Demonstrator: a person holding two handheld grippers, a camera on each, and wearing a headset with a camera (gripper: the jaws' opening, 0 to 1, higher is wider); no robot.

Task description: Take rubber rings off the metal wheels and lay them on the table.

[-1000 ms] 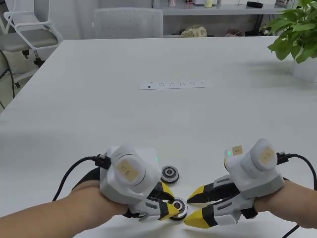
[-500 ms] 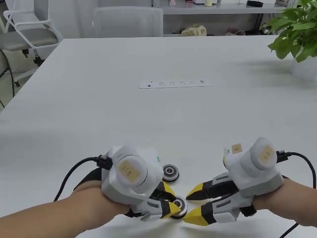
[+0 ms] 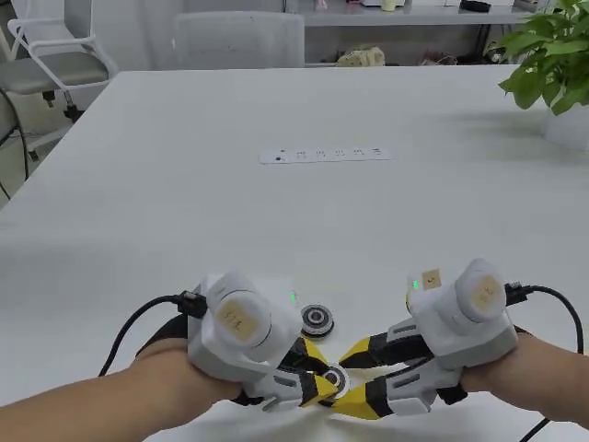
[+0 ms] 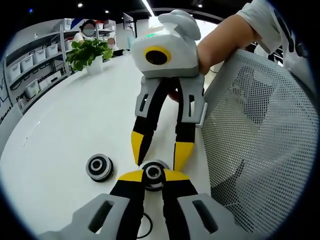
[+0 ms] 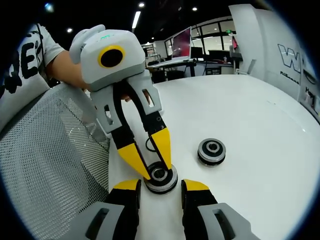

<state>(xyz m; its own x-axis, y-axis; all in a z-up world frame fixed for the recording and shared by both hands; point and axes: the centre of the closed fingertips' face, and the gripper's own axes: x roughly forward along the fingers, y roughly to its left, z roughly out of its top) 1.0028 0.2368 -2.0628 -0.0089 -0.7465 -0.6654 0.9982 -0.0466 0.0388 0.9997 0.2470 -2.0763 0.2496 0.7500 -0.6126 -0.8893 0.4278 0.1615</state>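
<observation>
Two metal wheels sit at the near edge of a white table [image 3: 276,230]. The clamped wheel [image 5: 160,178], dark at its rim, is gripped between the yellow-tipped jaws of the left gripper [image 4: 153,176]. The right gripper [image 5: 161,186] meets it from the opposite side, jaws spread to either side of the same wheel and not closed on it. The second wheel [image 5: 211,151] lies flat just beside the clamped wheel, apart from both grippers. Well beyond the clamped wheel, at mid-table, lies a white power strip [image 3: 324,155]. Farther beyond it, past the table's far edge, stand a mesh-backed chair [image 3: 239,41] and an office chair [image 3: 51,55], with a shelf [image 3: 405,17] behind them. A leafy plant [image 3: 552,55] occupies the far right corner. Behind the clamped wheel, on the person's side, is a mesh chair back [image 4: 260,140]. Ceiling spotlights [image 5: 141,4] dot the dark ceiling.
</observation>
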